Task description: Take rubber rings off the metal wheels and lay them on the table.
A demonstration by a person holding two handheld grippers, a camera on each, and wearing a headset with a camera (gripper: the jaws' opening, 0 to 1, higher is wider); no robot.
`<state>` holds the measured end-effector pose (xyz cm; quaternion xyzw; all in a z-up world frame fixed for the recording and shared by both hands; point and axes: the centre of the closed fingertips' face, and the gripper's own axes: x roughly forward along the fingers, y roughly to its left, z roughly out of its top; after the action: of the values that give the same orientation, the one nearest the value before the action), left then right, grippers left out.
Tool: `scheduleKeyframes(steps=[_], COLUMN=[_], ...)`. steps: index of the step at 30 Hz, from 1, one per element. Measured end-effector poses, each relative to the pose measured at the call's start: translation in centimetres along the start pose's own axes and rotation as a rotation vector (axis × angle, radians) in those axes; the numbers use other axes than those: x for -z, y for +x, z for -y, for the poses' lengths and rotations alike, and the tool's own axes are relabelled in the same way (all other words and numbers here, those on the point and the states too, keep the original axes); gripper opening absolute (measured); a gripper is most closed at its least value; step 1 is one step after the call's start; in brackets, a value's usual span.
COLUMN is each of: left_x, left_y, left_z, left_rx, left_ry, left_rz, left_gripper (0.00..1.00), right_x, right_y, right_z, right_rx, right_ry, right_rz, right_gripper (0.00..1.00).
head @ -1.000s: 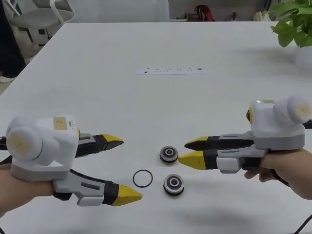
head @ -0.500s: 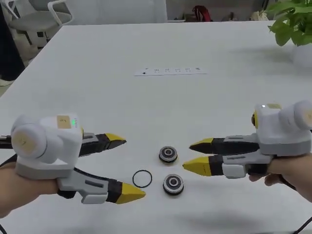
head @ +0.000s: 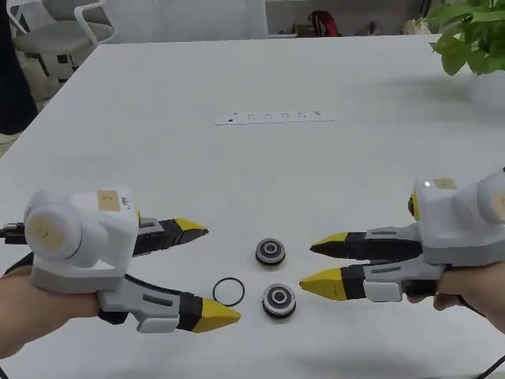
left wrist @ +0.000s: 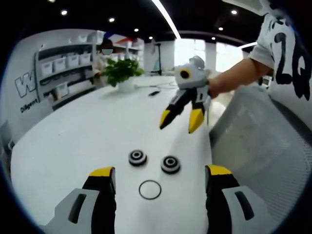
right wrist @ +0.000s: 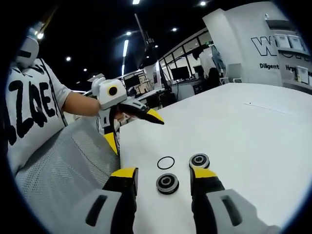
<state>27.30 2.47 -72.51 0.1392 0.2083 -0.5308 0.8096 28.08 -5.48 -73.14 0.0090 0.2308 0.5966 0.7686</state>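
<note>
Since a second before, the right gripper (head: 306,266) had drawn back a little from the loose rubber ring (head: 228,290) and sunk toward the person, its jaws spread somewhat wider. The left gripper (head: 222,273) had crept slightly forward, and the ring and both wheels lay where they had lain. Seen from the head, the left gripper hung at the ring's left with its jaws wide apart and holding nothing, one yellow tip beyond the ring and the other on its near side. The ring lay flat on the white table (head: 158,142), touching neither wheel. Just right of it lay the near wheel (head: 278,300), and right of and beyond it the far wheel (head: 271,252), each dark-rimmed. Further right of the ring, past the wheels, the right gripper pointed back at them, its jaws parted and empty. The head view also took in a power strip (head: 274,118) well beyond the ring and a plant (head: 465,35) far off to its right. The left gripper view placed the ring (left wrist: 149,189) squarely between that gripper's own jaws, with shelves (left wrist: 63,58) in the room behind. The right gripper view framed the near wheel (right wrist: 167,183) between its own tips, the ring just beyond it, and showed the person's printed shirt (right wrist: 29,107). I could not tell whether any tip touched the table.
</note>
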Motion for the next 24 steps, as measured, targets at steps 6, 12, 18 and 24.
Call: scheduleKeyframes(steps=[6,12,18,24], left_x=[0.1,0.4,0.4,0.5], left_y=[0.3,0.4,0.6,0.8], left_z=[0.0,-0.1,-0.1,0.0], left_rx=[0.005,0.007,0.011,0.015], left_ry=[-0.004,-0.010,-0.014,-0.016], left_rz=[-0.001,-0.007,-0.011,-0.012], left_gripper=[0.76,0.75,0.75,0.75], right_x=[0.9,2.1,2.6,3.4], right_y=[0.0,0.1,0.1,0.2], right_z=[0.1,0.5,0.4,0.7], right_rx=[-0.003,-0.002,0.000,0.009], right_ry=[-0.018,-0.035,-0.045,-0.050], right_rz=[-0.020,-0.051,-0.060,-0.067], right_gripper=[0.41,0.41,0.40,0.40])
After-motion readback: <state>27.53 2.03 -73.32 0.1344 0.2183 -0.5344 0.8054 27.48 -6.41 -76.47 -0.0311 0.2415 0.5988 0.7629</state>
